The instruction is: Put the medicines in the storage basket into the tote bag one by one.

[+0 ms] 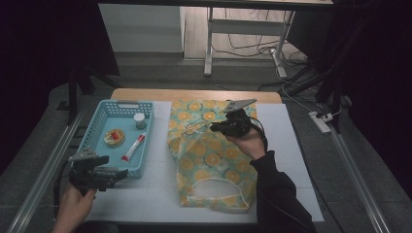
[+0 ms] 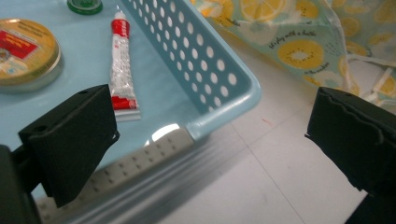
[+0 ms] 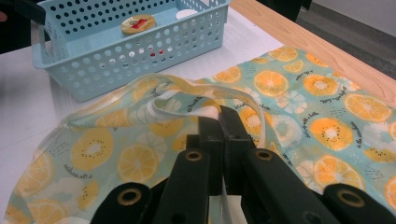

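Printed cloth bag, perforated glossy plastic basket, matt table

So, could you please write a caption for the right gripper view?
Right gripper shut on the fruit-print bag's white handle, blue basket behind.

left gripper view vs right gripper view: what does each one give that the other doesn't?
Left gripper view: the left gripper with jaws wide apart and nothing between them, over the near corner of the blue basket; the red-and-white tube lies in full sight on the basket floor.

Right gripper view: the right gripper shut on the bag's white handle strap, lifting it; the wooden table edge.

Both: basket, round tin and fruit-print bag.
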Available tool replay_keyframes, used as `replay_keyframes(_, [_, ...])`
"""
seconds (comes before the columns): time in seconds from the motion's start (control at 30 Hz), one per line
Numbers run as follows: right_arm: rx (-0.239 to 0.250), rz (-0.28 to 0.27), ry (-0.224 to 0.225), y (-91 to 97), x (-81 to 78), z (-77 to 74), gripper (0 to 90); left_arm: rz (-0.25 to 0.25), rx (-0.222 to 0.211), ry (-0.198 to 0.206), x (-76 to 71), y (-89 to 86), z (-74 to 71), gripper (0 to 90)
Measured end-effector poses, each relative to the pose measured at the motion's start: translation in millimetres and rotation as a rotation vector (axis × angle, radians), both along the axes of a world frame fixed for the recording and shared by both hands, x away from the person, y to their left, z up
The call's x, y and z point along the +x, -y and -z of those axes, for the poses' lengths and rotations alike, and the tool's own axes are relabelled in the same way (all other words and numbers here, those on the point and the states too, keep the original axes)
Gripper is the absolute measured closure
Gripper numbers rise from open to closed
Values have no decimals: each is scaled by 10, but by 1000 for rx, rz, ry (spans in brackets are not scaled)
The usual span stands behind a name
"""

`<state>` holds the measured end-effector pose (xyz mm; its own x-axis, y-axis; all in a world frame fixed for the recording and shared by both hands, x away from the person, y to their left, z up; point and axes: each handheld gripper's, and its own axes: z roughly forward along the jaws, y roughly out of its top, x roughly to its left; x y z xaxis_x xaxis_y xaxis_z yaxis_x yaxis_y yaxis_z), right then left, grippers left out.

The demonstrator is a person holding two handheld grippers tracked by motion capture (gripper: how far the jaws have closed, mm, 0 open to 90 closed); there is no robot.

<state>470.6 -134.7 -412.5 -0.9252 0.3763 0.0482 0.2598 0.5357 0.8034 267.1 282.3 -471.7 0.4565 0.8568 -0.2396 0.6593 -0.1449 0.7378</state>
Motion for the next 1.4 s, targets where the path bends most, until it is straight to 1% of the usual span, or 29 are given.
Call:
replay_keyframes(0.07, [0, 2, -1, 1, 3, 0, 899, -4, 10, 6, 42, 3, -16, 13])
replay_keyframes(0.13, [3, 6, -3, 3, 6, -1, 900, -3, 9, -1, 85, 3, -28, 12])
replay_keyframes(0.27, [6, 7, -7, 7, 8, -4, 900, -6, 39, -7, 157, 3, -44, 10])
replay_keyframes(0.33, [6, 5, -8, 6, 8, -5, 899, -10, 46, -2, 186, -7, -48, 10])
replay_keyframes(0.43, [4, 3, -6, 3, 5, -8, 899, -29, 54, 2, 237, -25, -51, 9])
replay_keyframes(0.53, [5, 2, -4, -1, 1, -11, 899, -50, 65, -4, 294, -48, -54, 8])
replay_keyframes(0.6, [6, 2, -5, -3, 1, -7, 899, -58, 61, -15, 334, -70, -52, 8])
replay_keyframes(0.7, [2, 1, -6, -8, 1, 0, 899, -78, 76, -28, 392, -101, -50, 10])
replay_keyframes(0.93, [3, 0, -7, -7, 0, 0, 899, -82, 98, -38, 514, -168, -56, 4])
replay_keyframes(1.03, [4, 0, -8, -6, 0, -1, 899, -77, 91, -34, 566, -187, -64, 3])
replay_keyframes(1.13, [5, 0, -6, -4, -1, -5, 899, -73, 112, -47, 629, -189, -71, 0])
replay_keyframes(1.2, [5, 1, -5, -1, 1, -8, 899, -68, 123, -45, 664, -192, -78, 0])
replay_keyframes(1.33, [5, 1, -5, 3, 1, -7, 899, -61, 113, -65, 747, -222, -86, 10])
replay_keyframes(1.4, [4, 1, -4, 3, -1, -9, 899, -60, 116, -69, 793, -245, -89, 11])
